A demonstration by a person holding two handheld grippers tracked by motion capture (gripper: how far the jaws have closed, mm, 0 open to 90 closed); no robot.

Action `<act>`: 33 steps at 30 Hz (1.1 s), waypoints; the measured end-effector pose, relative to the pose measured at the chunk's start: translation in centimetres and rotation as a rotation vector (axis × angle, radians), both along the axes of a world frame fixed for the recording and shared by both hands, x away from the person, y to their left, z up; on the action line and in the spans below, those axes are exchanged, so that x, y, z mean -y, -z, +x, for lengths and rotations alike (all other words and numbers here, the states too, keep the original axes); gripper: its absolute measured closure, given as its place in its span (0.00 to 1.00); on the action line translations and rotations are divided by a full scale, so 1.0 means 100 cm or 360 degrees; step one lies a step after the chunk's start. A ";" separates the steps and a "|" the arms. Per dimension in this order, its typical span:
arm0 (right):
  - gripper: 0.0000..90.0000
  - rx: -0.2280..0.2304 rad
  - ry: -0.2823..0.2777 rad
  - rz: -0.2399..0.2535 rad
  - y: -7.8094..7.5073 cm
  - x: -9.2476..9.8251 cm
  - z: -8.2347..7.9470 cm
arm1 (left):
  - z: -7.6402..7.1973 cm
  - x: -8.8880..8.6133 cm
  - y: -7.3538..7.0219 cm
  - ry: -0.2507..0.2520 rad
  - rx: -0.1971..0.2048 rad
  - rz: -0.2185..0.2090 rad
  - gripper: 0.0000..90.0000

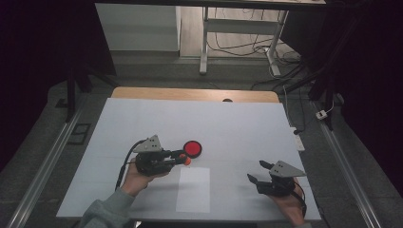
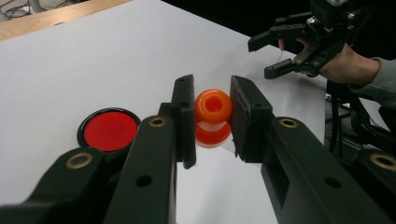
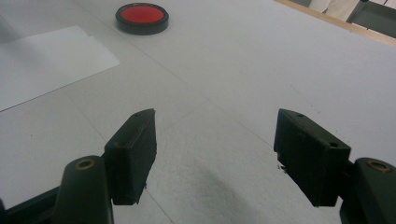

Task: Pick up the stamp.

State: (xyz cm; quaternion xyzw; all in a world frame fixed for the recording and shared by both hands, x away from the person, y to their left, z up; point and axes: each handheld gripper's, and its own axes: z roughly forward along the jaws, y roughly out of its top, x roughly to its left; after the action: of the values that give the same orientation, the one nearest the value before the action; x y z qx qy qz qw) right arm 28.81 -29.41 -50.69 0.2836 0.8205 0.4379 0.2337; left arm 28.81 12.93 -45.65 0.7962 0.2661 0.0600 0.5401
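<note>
Left tongs (image 2: 212,119) clamped on orange knob (image 2: 213,116), red dish (image 2: 110,130) just beside; right tongs (image 3: 215,158) wide open, empty, farther off.

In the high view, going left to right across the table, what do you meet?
Left gripper shut on an orange piece → red disc just beyond it → white sheet → right gripper, jaws open and empty.

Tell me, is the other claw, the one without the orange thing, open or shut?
Open. The right gripper has its jaws standing wide apart with just bare white table between them.
</note>
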 end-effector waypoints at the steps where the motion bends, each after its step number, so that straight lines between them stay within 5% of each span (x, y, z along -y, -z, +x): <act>1: 0.33 0.0000 0.0000 0.0000 0.000 0.000 0.000 | 0.000 0.001 0.000 0.0002 0.0000 -0.0002 0.81; 33: 0.33 0.0011 0.0001 -0.0012 0.000 -0.001 0.000 | 0.003 0.034 -0.001 0.0123 -0.0020 0.0026 0.81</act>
State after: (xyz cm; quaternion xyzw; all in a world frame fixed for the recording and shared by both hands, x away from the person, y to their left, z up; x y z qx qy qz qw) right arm 28.77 -29.27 -50.65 0.2816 0.8213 0.4355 0.2377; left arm 29.11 9.50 -45.51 0.8105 0.2381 0.0362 0.5339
